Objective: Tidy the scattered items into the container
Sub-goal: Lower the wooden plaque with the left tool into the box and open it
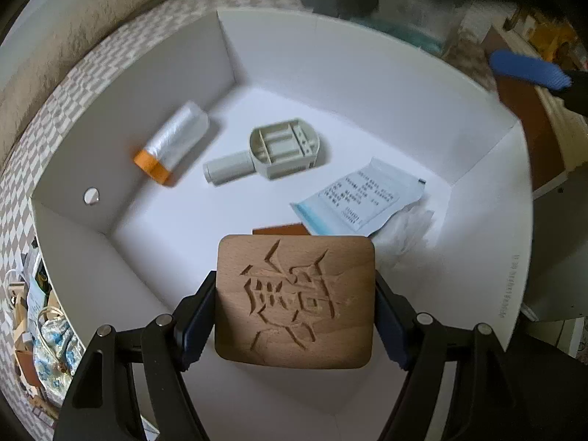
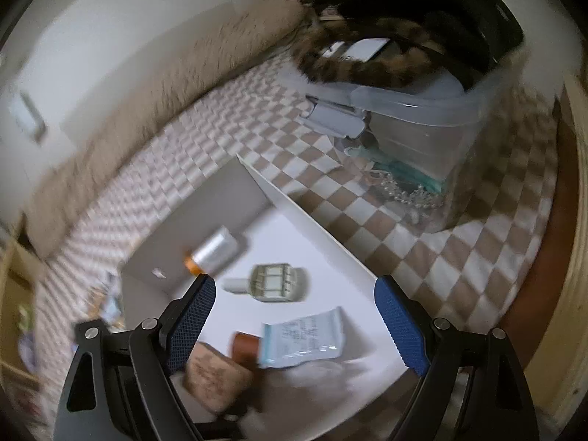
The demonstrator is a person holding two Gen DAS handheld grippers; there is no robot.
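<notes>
Gripping a carved wooden block (image 1: 295,301) flat, carving upward, long side crossways, the left gripper (image 1: 295,303) hovers over the white box (image 1: 488,169); the right gripper (image 2: 294,325) gapes empty.

Spread tongs (image 2: 294,325) above white box (image 2: 330,231)

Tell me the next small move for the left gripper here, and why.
Probably lower a little and open. The left gripper is shut on the carved wooden block, already inside the white box, above bare floor near the mask packet. The right gripper is open, holding nothing.
</notes>
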